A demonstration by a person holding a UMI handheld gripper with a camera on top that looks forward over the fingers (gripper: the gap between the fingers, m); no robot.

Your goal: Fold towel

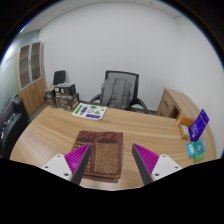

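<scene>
The hand-held gripper (113, 165) hangs over the table (45, 132), its fingers spread apart. A brown towel (102, 152), folded flat, lies between and just ahead of them. Beyond it lie a leaflet (90, 111) and a grey chair (119, 92); boxes (197, 126) stand to the right.

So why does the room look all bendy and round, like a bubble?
In the gripper view, a wide-angle lens bulges everything: the wooden table's edge curves and the walls bow. Light is soft and even, with no harsh glare and only faint shadows. The claw looks big because it sits closest; its fingers stand open with the brown towel lying between them. The grey chair beyond looks small.
</scene>
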